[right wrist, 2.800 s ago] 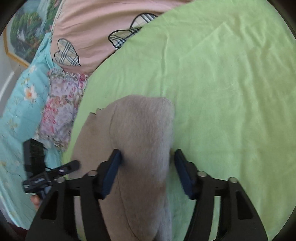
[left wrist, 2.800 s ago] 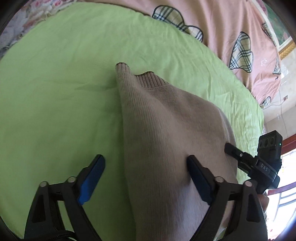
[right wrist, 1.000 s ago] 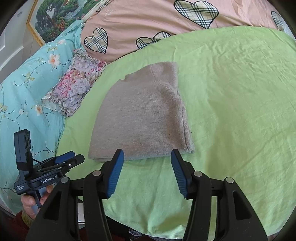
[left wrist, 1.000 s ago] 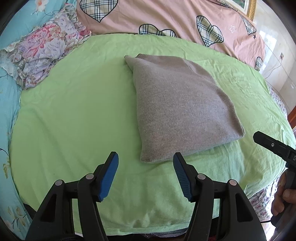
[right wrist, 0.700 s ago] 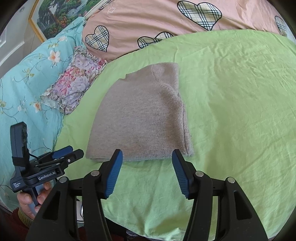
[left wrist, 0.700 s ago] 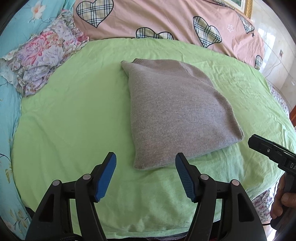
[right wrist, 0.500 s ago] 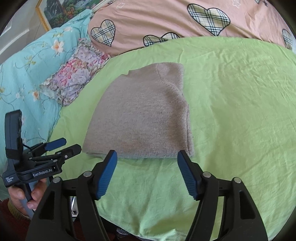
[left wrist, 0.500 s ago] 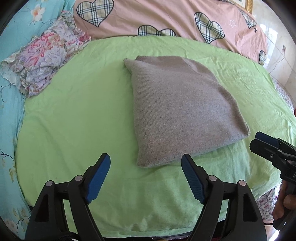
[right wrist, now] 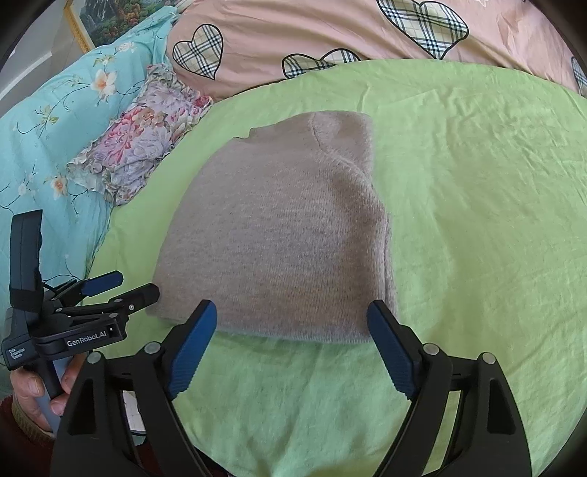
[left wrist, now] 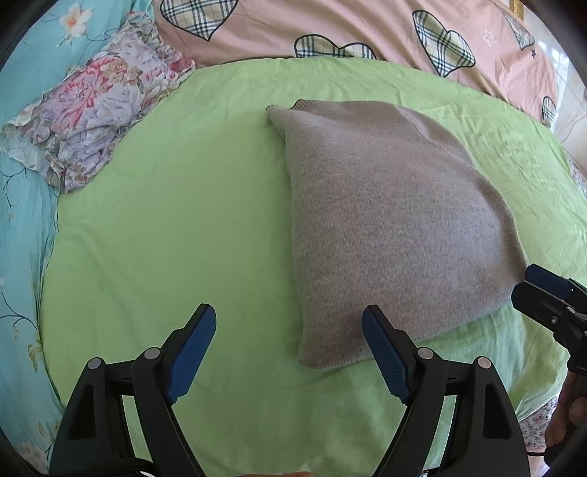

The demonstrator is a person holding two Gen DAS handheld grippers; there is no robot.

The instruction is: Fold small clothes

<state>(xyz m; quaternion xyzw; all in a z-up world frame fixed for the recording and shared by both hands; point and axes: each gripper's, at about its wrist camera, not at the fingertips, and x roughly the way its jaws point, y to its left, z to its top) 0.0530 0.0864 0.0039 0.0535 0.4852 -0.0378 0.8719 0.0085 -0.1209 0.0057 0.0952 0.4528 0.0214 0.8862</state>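
Note:
A grey-beige knitted sweater (left wrist: 385, 227) (right wrist: 279, 227) lies folded flat on the green sheet (left wrist: 165, 220) (right wrist: 477, 220), its collar at the far end. My left gripper (left wrist: 288, 315) hovers over the sweater's near left corner with its jaws opening; the pads touch nothing. My right gripper (right wrist: 293, 308) hovers over the near hem, jaws also opening, with the hem showing between the fingers but not pinched. Each gripper also shows in the other's view: the right gripper (left wrist: 543, 290) by the near right corner, the left gripper (right wrist: 121, 286) by the near left corner.
A floral pillow (left wrist: 91, 110) (right wrist: 146, 135) lies left of the sweater on a turquoise flowered sheet (left wrist: 22, 183) (right wrist: 55, 110). A pink duvet with plaid hearts (left wrist: 330, 25) (right wrist: 330, 33) lies behind. The green sheet's near edge drops off just below the grippers.
Both grippers let go of the sweater and drew back; over the last second their jaws widened and they came closer to its near edge. The sweater has stayed flat.

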